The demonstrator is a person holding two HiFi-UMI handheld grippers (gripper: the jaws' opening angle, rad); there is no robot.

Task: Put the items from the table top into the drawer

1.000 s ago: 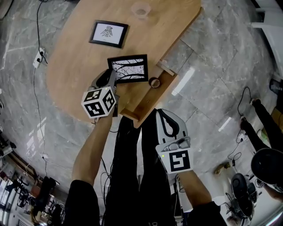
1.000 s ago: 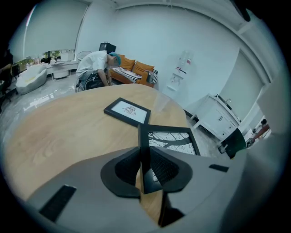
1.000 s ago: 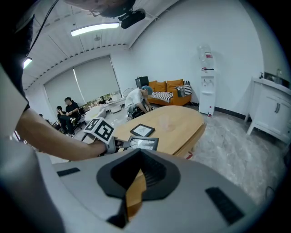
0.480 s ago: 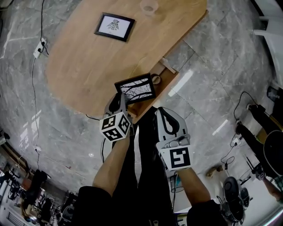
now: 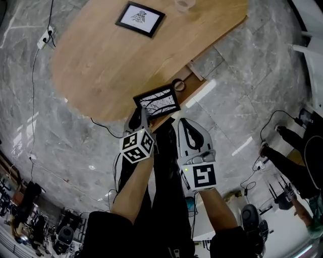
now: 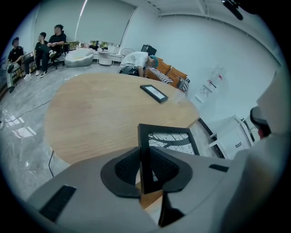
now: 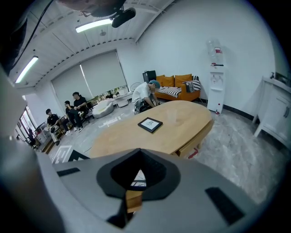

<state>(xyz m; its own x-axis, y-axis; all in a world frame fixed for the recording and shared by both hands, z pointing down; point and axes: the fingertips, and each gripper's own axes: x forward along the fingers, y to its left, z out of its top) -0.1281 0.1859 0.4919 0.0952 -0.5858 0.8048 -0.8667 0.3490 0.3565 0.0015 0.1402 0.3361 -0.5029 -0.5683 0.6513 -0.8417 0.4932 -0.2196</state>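
Observation:
My left gripper (image 5: 142,115) is shut on the near edge of a black picture frame (image 5: 157,100) with a branch print, held over the table's near rim by the open drawer (image 5: 190,86). In the left gripper view the frame (image 6: 169,138) stands edge-on between the pads (image 6: 128,167). A second framed picture (image 5: 141,18) lies flat farther back on the oval wooden table (image 5: 101,55). My right gripper (image 5: 184,126) hangs beside the left one with nothing in it, jaws together. Through its jaws the right gripper view shows a sliver of the held frame (image 7: 137,178).
A small round object (image 5: 178,85) lies in the drawer. A clear cup (image 5: 184,5) stands at the table's far end. Cables (image 5: 35,75) run over the marble floor. Several people sit far back (image 6: 41,48), near a sofa (image 6: 168,73) and a white cabinet (image 7: 275,107).
My left gripper has carried the branch-print frame off the tabletop to the near rim by the drawer, rolling as it went. The right gripper has stayed put.

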